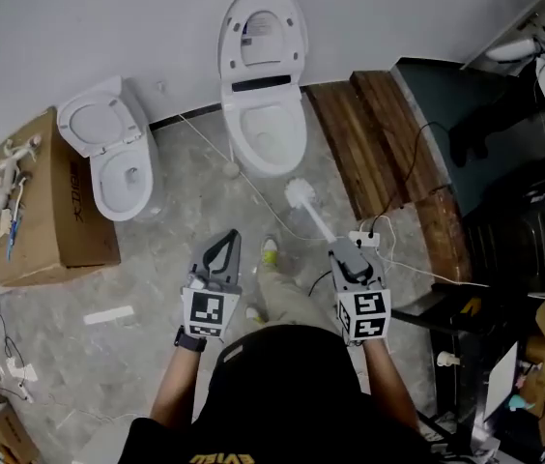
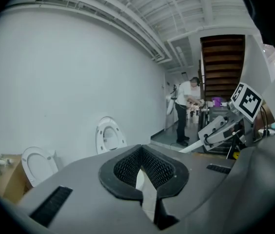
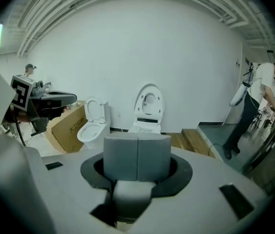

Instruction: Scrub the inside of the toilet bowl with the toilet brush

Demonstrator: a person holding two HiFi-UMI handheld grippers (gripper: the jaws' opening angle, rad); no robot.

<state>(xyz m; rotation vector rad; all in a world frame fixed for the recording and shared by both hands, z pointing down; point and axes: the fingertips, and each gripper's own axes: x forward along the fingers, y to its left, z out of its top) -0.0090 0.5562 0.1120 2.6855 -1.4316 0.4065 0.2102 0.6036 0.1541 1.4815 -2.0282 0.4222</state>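
The white toilet [image 1: 265, 133] stands against the wall ahead with its lid [image 1: 262, 35] up, and shows again as toilet [image 3: 146, 125] in the right gripper view. My right gripper [image 1: 342, 247] is shut on the handle of the toilet brush [image 1: 301, 194]. The brush's white head hangs over the floor just short of the bowl's front. In the right gripper view a grey block of the brush [image 3: 136, 158] fills the right gripper [image 3: 137, 179], hiding the head. My left gripper [image 1: 224, 240] is held level beside it, shut and empty, its pads meeting at the left gripper [image 2: 141, 152] tip.
A second, smaller toilet [image 1: 123, 177] stands to the left beside a cardboard box [image 1: 55, 201]. A wooden platform [image 1: 369, 133] runs along the right. Cables and a power strip [image 1: 364, 238] lie on the floor near my right gripper. A person [image 3: 254, 106] stands far right.
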